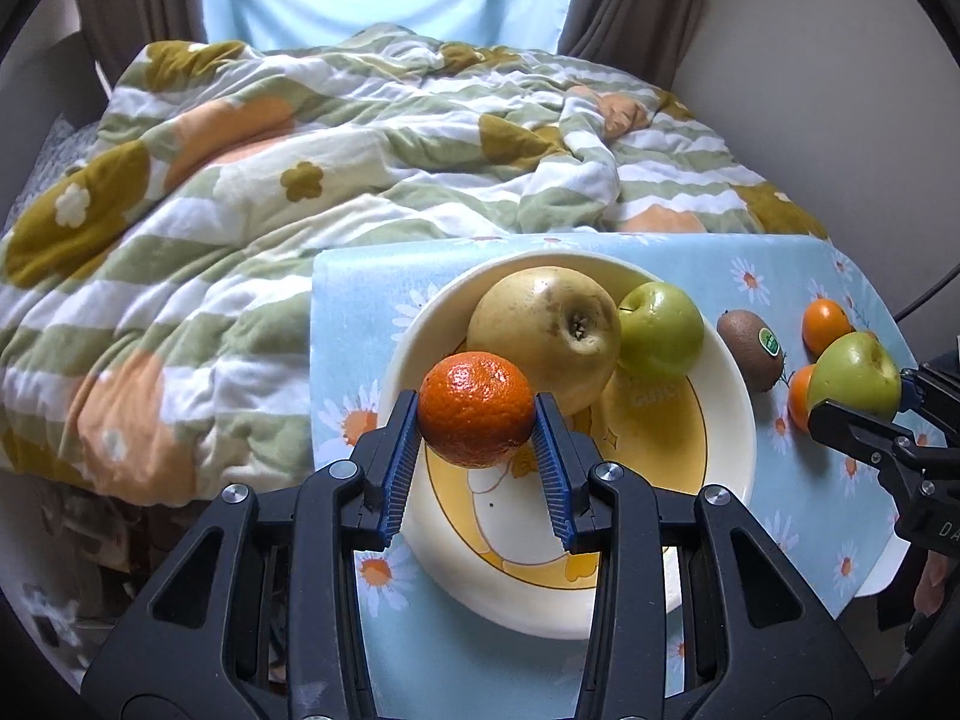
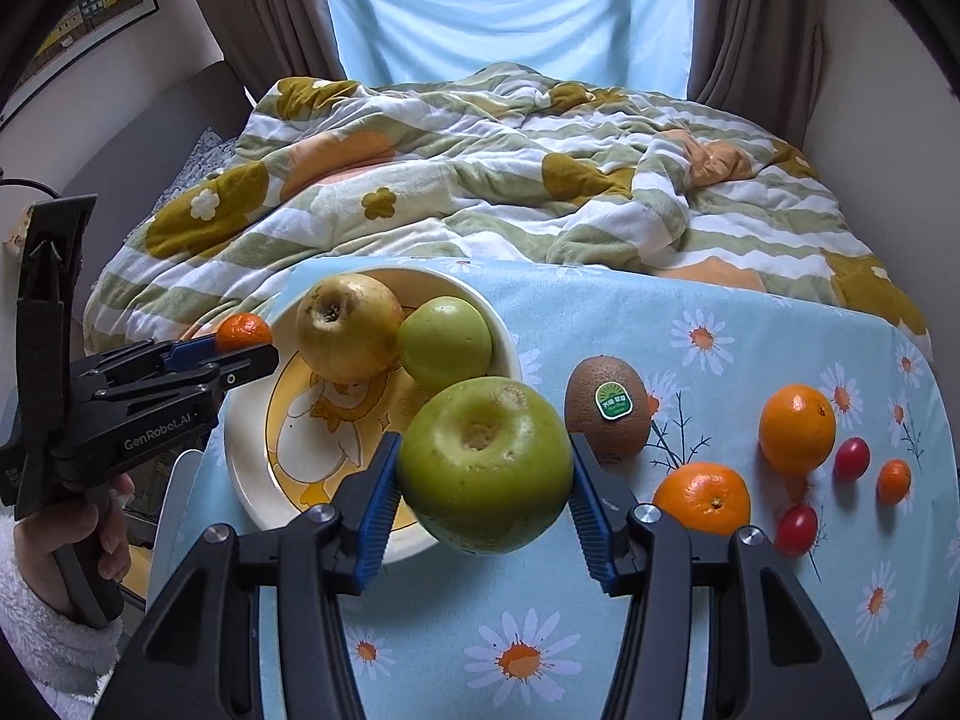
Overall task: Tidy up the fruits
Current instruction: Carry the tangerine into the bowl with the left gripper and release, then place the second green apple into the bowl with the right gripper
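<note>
Both tongs are clenched on fruit: the left tongs grip a mandarin above the near rim of the plate, the right tongs grip a green apple over the counter. Farther back, a pear and a second apple sit touching on the plate, with a kiwi beside it and a rumpled quilt beyond.

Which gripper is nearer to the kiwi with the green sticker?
Right. The right gripper, holding a green apple, is just beside the kiwi; the left gripper, holding a mandarin, is across the plate.
</note>
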Demonstrator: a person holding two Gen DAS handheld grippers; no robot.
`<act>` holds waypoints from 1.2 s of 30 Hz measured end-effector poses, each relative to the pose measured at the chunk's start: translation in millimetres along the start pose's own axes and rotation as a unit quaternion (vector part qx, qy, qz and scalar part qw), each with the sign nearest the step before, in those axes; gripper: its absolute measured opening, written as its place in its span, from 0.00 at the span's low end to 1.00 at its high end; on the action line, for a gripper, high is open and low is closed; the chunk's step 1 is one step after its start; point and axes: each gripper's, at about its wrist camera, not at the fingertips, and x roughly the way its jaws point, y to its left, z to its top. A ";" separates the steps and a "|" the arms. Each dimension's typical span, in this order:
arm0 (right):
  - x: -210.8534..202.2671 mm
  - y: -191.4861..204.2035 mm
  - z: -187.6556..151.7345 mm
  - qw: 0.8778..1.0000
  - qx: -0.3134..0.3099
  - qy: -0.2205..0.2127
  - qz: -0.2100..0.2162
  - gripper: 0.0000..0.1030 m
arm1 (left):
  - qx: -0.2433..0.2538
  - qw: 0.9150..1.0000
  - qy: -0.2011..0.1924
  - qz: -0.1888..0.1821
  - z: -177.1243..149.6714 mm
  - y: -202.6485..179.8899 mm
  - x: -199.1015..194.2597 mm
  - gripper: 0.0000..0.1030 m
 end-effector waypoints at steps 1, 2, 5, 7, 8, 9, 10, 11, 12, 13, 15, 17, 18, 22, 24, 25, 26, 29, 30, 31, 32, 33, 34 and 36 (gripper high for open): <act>-0.1 -0.2 0.4 1.000 0.002 -0.001 -0.002 0.47 | 0.002 1.000 0.000 -0.001 0.8 0.2 1.1 0.42; -0.5 -1.0 0.8 1.000 0.003 -0.002 -0.004 0.47 | 0.004 1.000 0.001 0.003 1.7 0.1 1.8 0.43; -1.5 -2.4 2.4 1.000 0.006 -0.005 -0.007 0.47 | 0.011 1.000 -0.003 0.009 3.7 -2.8 -0.4 0.79; -2.7 -3.5 4.1 1.000 0.007 -0.007 -0.007 0.47 | 0.009 1.000 -0.014 0.003 3.0 -3.7 -6.2 1.00; -3.5 -4.1 4.6 1.000 0.007 -0.008 -0.007 0.47 | 0.008 1.000 -0.014 0.001 2.8 -4.0 -8.3 1.00; -4.4 -4.7 5.2 1.000 0.007 -0.009 -0.008 0.47 | 0.008 1.000 -0.012 0.002 2.6 -4.8 -9.5 1.00; -5.4 -5.3 6.1 1.000 0.006 -0.010 -0.007 0.47 | 0.008 1.000 -0.010 0.004 2.0 -5.3 -10.6 1.00; -6.2 -5.6 6.9 1.000 0.005 -0.011 -0.006 0.47 | 0.009 1.000 -0.011 0.006 0.5 -5.7 -12.3 1.00; -6.8 -5.9 7.8 1.000 0.003 -0.013 -0.004 0.47 | 0.009 1.000 -0.011 0.009 -0.8 -6.8 -14.4 1.00; -7.2 -5.7 8.8 1.000 0.001 -0.013 -0.003 0.47 | 0.009 1.000 -0.010 0.012 -2.4 -7.3 -16.6 1.00; -7.4 -5.7 9.9 1.000 -0.005 -0.014 0.001 0.47 | 0.003 1.000 -0.009 0.016 -6.3 -8.8 -22.6 1.00; -7.3 -5.7 11.3 1.000 -0.011 -0.014 0.007 0.47 | -0.004 1.000 -0.009 0.015 -10.6 -9.8 -28.8 1.00; -6.6 -5.1 12.6 1.000 -0.015 -0.013 0.010 0.47 | -0.007 1.000 -0.009 0.015 -13.3 -10.9 -31.5 1.00; -2.2 -3.6 15.3 0.999 -0.028 -0.009 0.022 0.47 | -0.016 1.000 -0.003 0.022 -23.1 -16.8 -36.3 1.00; 2.0 -3.0 16.8 0.999 -0.034 -0.004 0.030 0.47 | -0.023 0.999 0.000 0.023 -29.1 -19.7 -38.5 1.00; 4.8 -2.2 17.1 0.999 -0.037 -0.001 0.033 0.47 | -0.025 0.999 0.001 0.025 -32.2 -21.1 -40.0 1.00; 7.7 -1.6 17.4 0.998 -0.040 0.002 0.037 0.47 | -0.027 0.999 0.002 0.027 -34.9 -22.6 -41.0 1.00; 19.0 0.2 17.4 0.998 -0.049 0.012 0.049 0.47 | -0.035 0.999 0.006 0.033 -43.5 -26.4 -42.5 1.00; 22.9 0.9 17.1 0.997 -0.051 0.015 0.051 0.47 | -0.038 0.999 0.008 0.034 -46.2 -27.5 -42.7 1.00; 27.7 0.8 17.4 0.997 -0.053 0.018 0.054 0.47 | -0.042 0.998 0.010 0.036 -49.0 -28.2 -43.0 1.00; 32.6 0.4 17.3 0.997 -0.054 0.021 0.057 0.47 | -0.045 0.998 0.012 0.039 -51.4 -28.9 -43.5 1.00; 37.6 -0.1 17.6 0.996 -0.054 0.025 0.059 0.47 | -0.049 0.998 0.013 0.041 -53.5 -29.2 -43.9 1.00; 42.7 -0.6 17.7 0.996 -0.055 0.030 0.062 0.47 | -0.053 0.998 0.014 0.043 -55.5 -29.0 -44.0 1.00; 50.4 -1.2 17.8 0.996 -0.056 0.034 0.066 0.47 | -0.061 0.997 0.017 0.047 -59.3 -29.2 -43.8 1.00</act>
